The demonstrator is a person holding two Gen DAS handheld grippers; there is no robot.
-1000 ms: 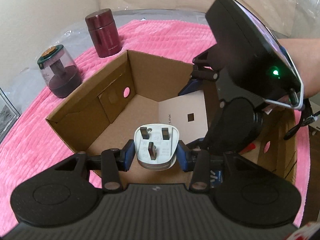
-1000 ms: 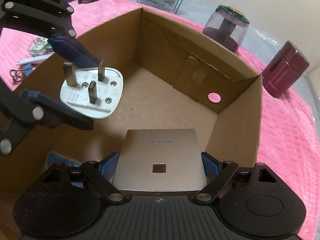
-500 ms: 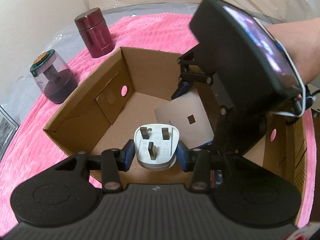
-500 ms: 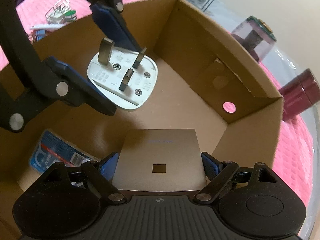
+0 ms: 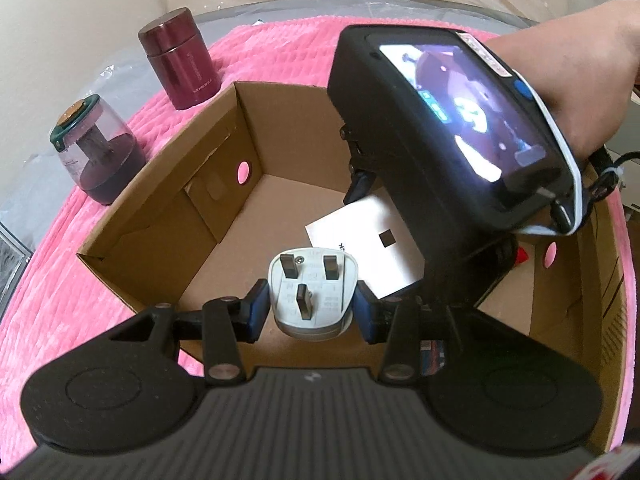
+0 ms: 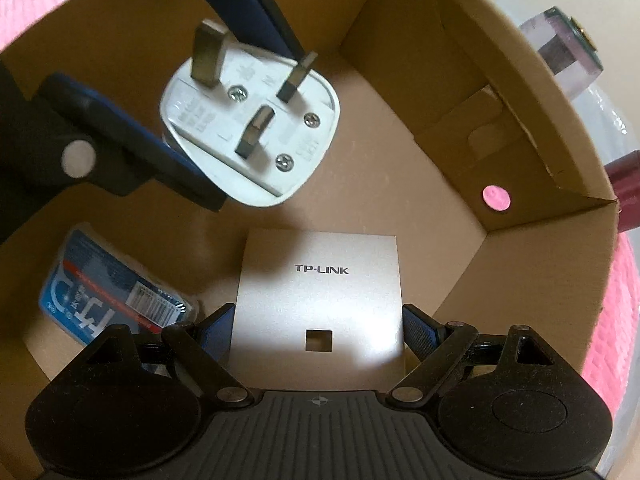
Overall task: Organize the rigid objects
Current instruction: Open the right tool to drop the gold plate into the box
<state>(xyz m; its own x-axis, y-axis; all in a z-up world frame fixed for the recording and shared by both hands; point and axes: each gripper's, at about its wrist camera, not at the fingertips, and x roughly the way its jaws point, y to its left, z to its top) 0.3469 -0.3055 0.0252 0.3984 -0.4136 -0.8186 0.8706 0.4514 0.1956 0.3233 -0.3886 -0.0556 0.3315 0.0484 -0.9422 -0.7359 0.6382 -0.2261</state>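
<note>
Squeezing a white plug [image 5: 311,295] between two blue pads, the left gripper [image 5: 310,310] in the left wrist view, pins pointing up and out, held over the open cardboard box [image 5: 208,216]. Same plug seen in the right wrist view [image 6: 250,130], up in the air, not touching the box floor. Clamped on a flat silver TP-LINK plate [image 6: 318,300], the right gripper [image 6: 318,332], jaws spread wide around the plate's sides, low inside the box. Lower edge of the plate hidden behind the gripper body. Hard to tell if the plate touches the box floor. Lying on the box floor beside the plate, a blue packet [image 6: 108,292], partly covered by the gripper. Big black back of the right tool with a lit screen [image 5: 460,120], blocking much of the box in the left view, a bare arm [image 5: 560,76] behind it. Under the box, a fuzzy pink blanket [image 5: 60,280]. Standing on it past the box, a dark red can [image 5: 180,64] and a clear jar with a green lid [image 5: 96,152]. Behind, a plain pale wall.
</note>
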